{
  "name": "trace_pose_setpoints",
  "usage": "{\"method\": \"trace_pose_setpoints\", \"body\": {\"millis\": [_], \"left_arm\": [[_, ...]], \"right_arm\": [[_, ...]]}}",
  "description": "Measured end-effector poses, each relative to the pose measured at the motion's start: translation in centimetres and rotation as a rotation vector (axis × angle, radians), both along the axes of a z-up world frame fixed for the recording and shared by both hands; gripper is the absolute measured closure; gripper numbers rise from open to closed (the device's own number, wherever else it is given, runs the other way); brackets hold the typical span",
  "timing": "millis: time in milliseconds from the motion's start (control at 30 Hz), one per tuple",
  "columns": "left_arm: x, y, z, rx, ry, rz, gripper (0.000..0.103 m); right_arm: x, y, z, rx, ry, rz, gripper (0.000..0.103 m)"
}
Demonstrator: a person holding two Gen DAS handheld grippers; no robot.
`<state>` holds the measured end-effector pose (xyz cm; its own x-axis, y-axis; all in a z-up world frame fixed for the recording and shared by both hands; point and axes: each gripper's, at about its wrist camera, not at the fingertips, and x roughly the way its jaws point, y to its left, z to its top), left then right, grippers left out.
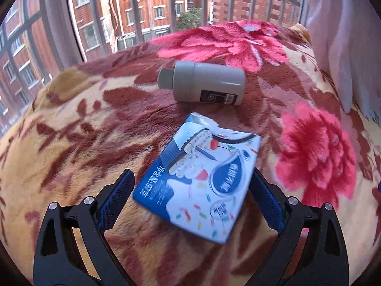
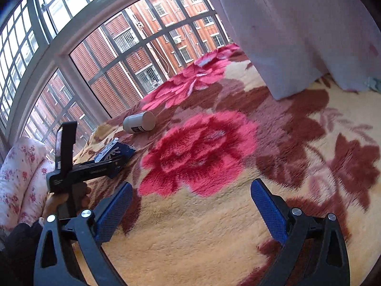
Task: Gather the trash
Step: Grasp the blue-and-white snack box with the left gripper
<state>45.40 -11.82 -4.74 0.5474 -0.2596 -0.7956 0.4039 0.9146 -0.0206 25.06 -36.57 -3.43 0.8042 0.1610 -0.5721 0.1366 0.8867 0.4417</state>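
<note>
A blue and white carton (image 1: 200, 181) with a torn top lies flat on the floral blanket (image 1: 78, 124). My left gripper (image 1: 191, 181) is open, and the carton sits between its two blue-padded fingers (image 1: 116, 200). The left pad is just clear of the carton; the right pad is at its edge. Beyond the carton a grey bottle (image 1: 204, 83) lies on its side. In the right wrist view the carton (image 2: 114, 151) and bottle (image 2: 139, 122) are far left, with a hand holding the left gripper (image 2: 104, 166). My right gripper (image 2: 191, 197) hangs open over bare blanket.
A pale curtain (image 2: 297, 31) hangs at the back right, down to the blanket. A barred window (image 2: 119, 54) runs along the far edge. A flowered white quilt (image 2: 21, 176) is bundled at the left. The blanket (image 2: 214, 226) spreads wide under the right gripper.
</note>
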Motion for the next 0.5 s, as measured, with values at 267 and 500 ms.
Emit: {"method": "trace_pose_setpoints", "body": {"millis": [267, 500], "left_arm": [[-1.9, 1.6, 0.0, -0.123, -0.023, 0.148, 0.043], [-9.0, 4.8, 3.9, -0.04, -0.048, 0.279, 0.042]], "right_arm": [[-0.3, 0.1, -0.1, -0.006, -0.004, -0.008, 0.005], [-0.4, 0.7, 0.6, -0.05, -0.003, 0.0, 0.005]]}}
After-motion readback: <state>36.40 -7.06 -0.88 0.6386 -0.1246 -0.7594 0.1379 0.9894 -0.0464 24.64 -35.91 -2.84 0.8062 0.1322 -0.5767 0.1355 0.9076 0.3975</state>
